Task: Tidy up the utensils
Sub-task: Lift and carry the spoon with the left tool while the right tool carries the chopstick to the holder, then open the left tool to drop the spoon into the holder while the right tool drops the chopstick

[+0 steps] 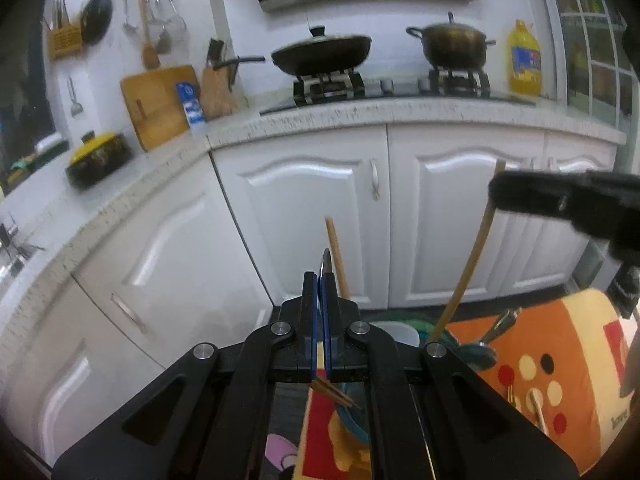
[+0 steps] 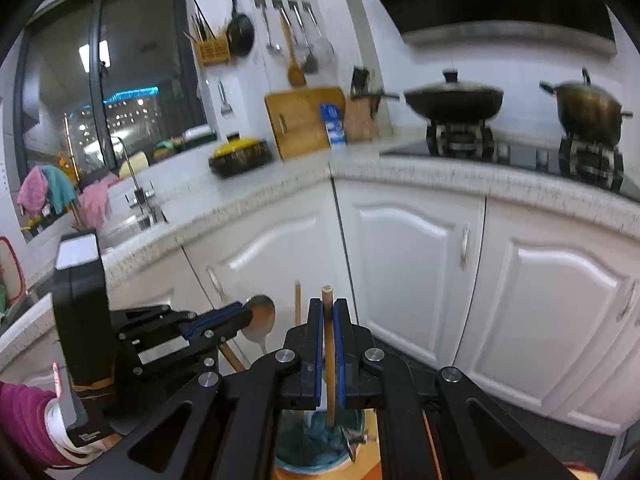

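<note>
Wooden chopsticks and a metal spoon are the utensils in hand, both carried above a low table with a bright orange patterned cloth point(image 1: 576, 360). From the left wrist view, the left gripper point(image 1: 321, 280) has its blue-padded fingers point(image 1: 329, 312) pressed together on a thin metal spoon point(image 1: 326, 259), whose edge pokes up just past the fingertips; a wooden chopstick point(image 1: 337, 264) rises close beside the pads, and whether they clamp it too is unclear. Under the gripper sits a teal bowl point(image 1: 352, 420), with more chopstick tips crossing its rim, so the bowl looks like the place where loose utensils are gathered. To the right, the right gripper point(image 1: 496, 192) reaches in from the side, pinching a long chopstick point(image 1: 476, 256) near its top, its lower end hanging toward the bowl area; another spoon point(image 1: 500, 324) lies on the cloth. From the right wrist view, the right gripper point(image 2: 329, 312) holds its fingers point(image 2: 319, 340) nearly closed on the upright wooden chopstick point(image 2: 329, 360), the foot of which stands over the teal bowl point(image 2: 316, 440) directly beneath, presumably held vertical so it can be sorted cleanly. At left, the left gripper point(image 2: 236, 318) shows the spoon point(image 2: 260, 316) bowl sticking out from its closed tips, held by a person's hand in a magenta sleeve point(image 2: 24, 420).
</note>
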Motion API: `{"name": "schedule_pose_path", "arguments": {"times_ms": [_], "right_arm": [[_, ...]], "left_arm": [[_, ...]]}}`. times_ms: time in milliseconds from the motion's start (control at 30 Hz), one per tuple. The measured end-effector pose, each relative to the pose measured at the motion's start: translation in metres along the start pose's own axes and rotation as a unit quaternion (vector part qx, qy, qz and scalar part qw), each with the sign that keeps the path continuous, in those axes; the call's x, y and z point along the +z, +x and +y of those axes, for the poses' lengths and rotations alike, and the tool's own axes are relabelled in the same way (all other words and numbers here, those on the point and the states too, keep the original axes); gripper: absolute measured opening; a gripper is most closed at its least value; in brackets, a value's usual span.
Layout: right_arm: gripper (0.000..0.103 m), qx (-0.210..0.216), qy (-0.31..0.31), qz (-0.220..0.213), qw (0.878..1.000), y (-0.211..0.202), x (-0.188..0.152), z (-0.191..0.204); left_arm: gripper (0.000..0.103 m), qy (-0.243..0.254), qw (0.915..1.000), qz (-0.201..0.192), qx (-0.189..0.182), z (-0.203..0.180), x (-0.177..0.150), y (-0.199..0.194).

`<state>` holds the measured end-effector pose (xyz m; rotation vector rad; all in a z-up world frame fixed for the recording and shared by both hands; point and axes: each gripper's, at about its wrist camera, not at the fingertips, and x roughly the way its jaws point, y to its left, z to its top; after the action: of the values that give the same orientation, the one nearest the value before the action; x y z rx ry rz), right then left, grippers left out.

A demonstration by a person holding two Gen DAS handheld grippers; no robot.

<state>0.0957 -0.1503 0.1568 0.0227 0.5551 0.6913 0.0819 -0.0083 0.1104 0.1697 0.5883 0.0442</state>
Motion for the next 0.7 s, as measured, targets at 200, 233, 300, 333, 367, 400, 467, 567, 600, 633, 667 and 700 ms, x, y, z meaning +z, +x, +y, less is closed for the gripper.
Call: {"name": "schedule_pose_path", "arguments": {"times_ms": [200, 233, 300, 333, 367, 400, 467, 567, 600, 633, 667, 700], "right_arm": [[0.005, 0.001, 0.024, 0.047, 0.999, 0.026, -0.023, -0.017], [0.005, 0.001, 0.028, 0.056, 0.998, 0.030, -0.025, -0.020], [0.005, -0.003, 0.037, 0.071, 0.997, 0.035, -0.028, -0.024], [0.005, -0.004, 0.040, 0.076, 0.996, 0.035, -0.029, -0.025], [0.005, -0.005, 0.042, 0.079, 0.996, 0.034, -0.030, -0.026], [0.008, -0.005, 0.043, 0.076, 0.996, 0.030, -0.031, -0.027], [0.018, -0.004, 0.046, 0.069, 0.997, 0.023, -0.031, -0.027], [0.028, 0.001, 0.055, 0.057, 0.997, 0.009, -0.032, -0.028], [0.028, 0.002, 0.057, 0.056, 0.997, 0.003, -0.034, -0.028], [0.028, 0.003, 0.059, 0.055, 0.997, 0.000, -0.036, -0.028], [0.028, 0.003, 0.061, 0.054, 0.997, -0.004, -0.038, -0.028], [0.028, 0.002, 0.062, 0.054, 0.997, -0.008, -0.041, -0.027]], "left_arm": [[0.001, -0.011, 0.9986, 0.046, -0.022, -0.009, -0.014, 0.019], [0.001, -0.015, 0.9980, 0.055, -0.027, -0.009, -0.016, 0.022], [0.001, -0.025, 0.9967, 0.068, -0.037, -0.010, -0.019, 0.024], [0.001, -0.028, 0.9962, 0.072, -0.040, -0.010, -0.019, 0.024], [0.002, -0.031, 0.9958, 0.075, -0.043, -0.010, -0.019, 0.023], [0.002, -0.034, 0.9954, 0.077, -0.046, -0.010, -0.019, 0.023], [0.007, -0.042, 0.9942, 0.083, -0.054, -0.009, -0.019, 0.020], [0.029, -0.054, 0.9930, 0.085, -0.062, -0.008, -0.018, 0.013], [0.033, -0.060, 0.9924, 0.084, -0.067, -0.006, -0.019, 0.011], [0.034, -0.065, 0.9919, 0.083, -0.070, -0.006, -0.018, 0.007], [0.034, -0.066, 0.9917, 0.083, -0.072, -0.006, -0.018, 0.005], [0.035, -0.068, 0.9916, 0.082, -0.074, -0.007, -0.018, 0.002]]}}
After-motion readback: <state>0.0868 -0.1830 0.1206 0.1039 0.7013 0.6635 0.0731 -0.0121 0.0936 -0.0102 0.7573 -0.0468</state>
